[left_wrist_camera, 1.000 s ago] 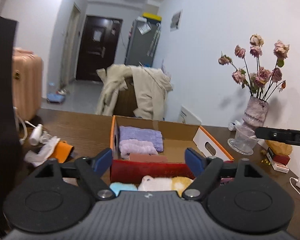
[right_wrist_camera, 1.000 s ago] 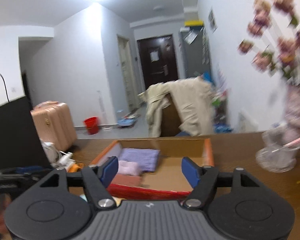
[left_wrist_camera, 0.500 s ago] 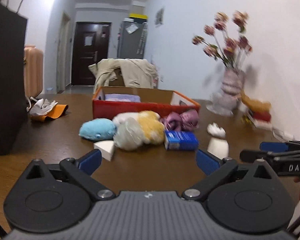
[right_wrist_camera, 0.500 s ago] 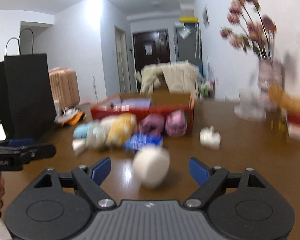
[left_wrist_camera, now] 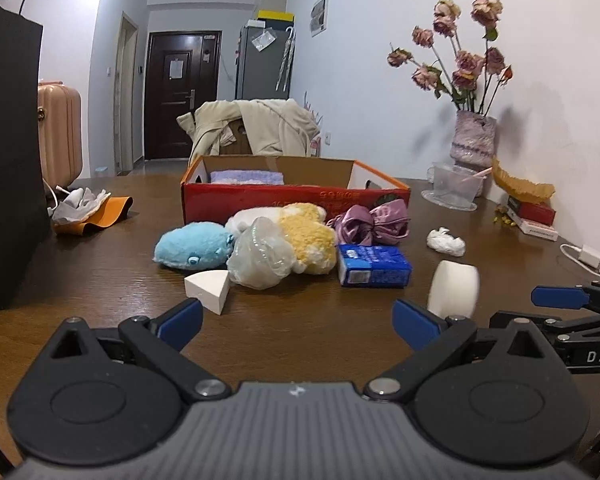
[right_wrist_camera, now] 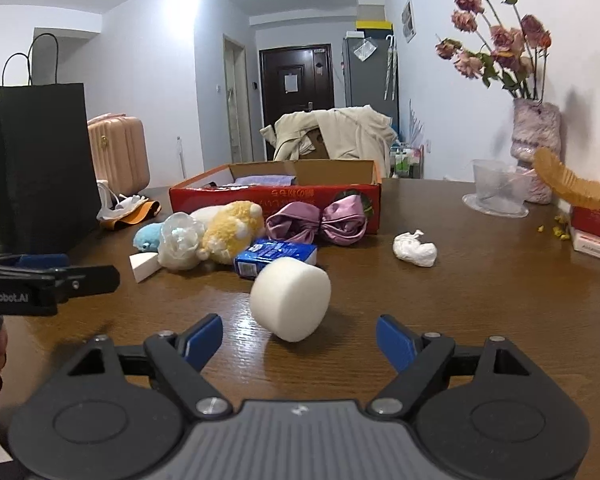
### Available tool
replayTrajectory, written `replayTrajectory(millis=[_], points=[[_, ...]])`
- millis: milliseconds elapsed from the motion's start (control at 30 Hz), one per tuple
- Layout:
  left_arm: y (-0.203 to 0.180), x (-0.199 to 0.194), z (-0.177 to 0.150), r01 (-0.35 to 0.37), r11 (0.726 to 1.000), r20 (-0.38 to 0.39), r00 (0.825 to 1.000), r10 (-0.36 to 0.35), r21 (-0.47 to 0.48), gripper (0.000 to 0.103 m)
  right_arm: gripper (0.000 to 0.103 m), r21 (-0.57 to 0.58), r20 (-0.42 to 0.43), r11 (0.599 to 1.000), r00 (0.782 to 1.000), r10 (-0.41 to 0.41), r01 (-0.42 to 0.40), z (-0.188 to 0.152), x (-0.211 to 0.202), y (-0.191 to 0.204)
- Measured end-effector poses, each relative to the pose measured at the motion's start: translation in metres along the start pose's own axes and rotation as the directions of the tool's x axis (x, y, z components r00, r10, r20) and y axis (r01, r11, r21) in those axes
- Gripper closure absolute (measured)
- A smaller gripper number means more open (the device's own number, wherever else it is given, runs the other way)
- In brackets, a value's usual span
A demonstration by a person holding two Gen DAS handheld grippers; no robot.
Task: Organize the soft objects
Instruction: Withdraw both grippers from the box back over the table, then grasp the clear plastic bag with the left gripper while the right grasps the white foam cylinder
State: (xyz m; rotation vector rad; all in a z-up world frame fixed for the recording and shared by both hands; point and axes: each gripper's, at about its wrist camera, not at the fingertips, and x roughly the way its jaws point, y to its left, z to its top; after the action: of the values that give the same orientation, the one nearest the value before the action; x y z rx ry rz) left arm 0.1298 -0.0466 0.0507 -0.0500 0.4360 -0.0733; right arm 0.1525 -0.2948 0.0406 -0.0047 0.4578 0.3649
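Note:
A red cardboard box (left_wrist_camera: 296, 196) (right_wrist_camera: 276, 196) holds folded purple towels (left_wrist_camera: 246, 176). In front of it lie a blue plush (left_wrist_camera: 194, 246), a yellow-and-white plush (left_wrist_camera: 308, 236) (right_wrist_camera: 230, 228), a crumpled clear bag (left_wrist_camera: 262, 258), a purple satin bow (left_wrist_camera: 370, 222) (right_wrist_camera: 318, 222), a blue tissue pack (left_wrist_camera: 374, 270) (right_wrist_camera: 274, 258), a white sponge wedge (left_wrist_camera: 208, 290) and a white round sponge (right_wrist_camera: 290, 298) (left_wrist_camera: 454, 288). My left gripper (left_wrist_camera: 296, 320) is open and empty, low over the table. My right gripper (right_wrist_camera: 300, 338) is open, with the round sponge just ahead of its fingers.
A black paper bag (left_wrist_camera: 8, 160) stands at the left. A crumpled white wad (left_wrist_camera: 446, 240) lies at right. A flower vase (left_wrist_camera: 472, 144), a clear cup (left_wrist_camera: 456, 188) and small boxes (left_wrist_camera: 532, 216) sit along the right wall. Orange and white scraps (left_wrist_camera: 88, 210) lie far left.
Both grippers pulled back from above the box and dropped low near the table's front. The soft objects in front of the box came into view. Both stay open.

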Motion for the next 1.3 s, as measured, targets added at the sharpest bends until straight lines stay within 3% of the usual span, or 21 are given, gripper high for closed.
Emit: replayTrajectory(millis=[100,333,367,433,500,567,600,733,1033,1167,1300], points=[[0.010,0.016,0.006,-0.022,1.000,-0.024,0.999,0.021,-0.019,0.002,0.022,-0.004,-0.011,1.000,1.000,0.014,-0.014,0.005,0.012,0.003],[0.029,0.064,0.031,-0.025,0.999,-0.073,0.997,0.023,-0.024,0.025,0.031,0.020,-0.047,1.000,0.999,0.015,-0.014,0.019,0.048,0.005],[0.031,0.072,0.034,-0.021,0.999,-0.082,0.996,0.018,-0.027,0.025,0.035,0.023,-0.052,1.000,0.999,0.012,-0.011,0.022,0.053,0.005],[0.034,0.089,0.041,-0.003,0.999,-0.092,0.996,-0.001,-0.037,0.028,0.057,0.017,-0.067,1.000,0.998,0.011,-0.010,0.026,0.063,0.006],[0.036,0.105,0.047,-0.004,0.999,-0.108,0.994,0.000,-0.043,0.033,0.063,0.014,-0.091,1.000,0.996,0.009,-0.008,0.029,0.073,0.004],[0.038,0.118,0.050,0.010,0.999,-0.122,0.992,-0.016,-0.052,0.050,0.068,0.009,-0.101,1.000,0.995,0.002,-0.002,0.032,0.079,0.003],[0.038,0.122,0.050,0.025,0.998,-0.136,0.990,-0.033,-0.057,0.066,0.072,0.008,-0.107,1.000,0.994,0.002,-0.002,0.033,0.082,0.002],[0.044,0.124,0.049,0.063,0.994,-0.142,0.987,-0.075,-0.092,0.077,0.075,0.011,-0.115,1.000,0.993,0.005,-0.004,0.035,0.086,-0.002],[0.042,0.075,0.060,0.094,0.987,-0.078,0.991,-0.104,-0.130,0.080,0.075,0.018,-0.071,0.999,0.997,0.032,-0.031,0.038,0.067,-0.001],[0.041,0.065,0.092,0.150,0.980,-0.005,0.988,-0.152,-0.129,0.080,0.075,0.004,-0.014,0.997,0.997,0.072,-0.072,0.063,0.060,-0.008],[0.043,0.094,0.143,0.237,0.961,0.031,0.971,-0.235,-0.141,0.080,0.075,-0.016,0.059,0.993,0.992,0.114,-0.114,0.110,0.077,-0.026]])
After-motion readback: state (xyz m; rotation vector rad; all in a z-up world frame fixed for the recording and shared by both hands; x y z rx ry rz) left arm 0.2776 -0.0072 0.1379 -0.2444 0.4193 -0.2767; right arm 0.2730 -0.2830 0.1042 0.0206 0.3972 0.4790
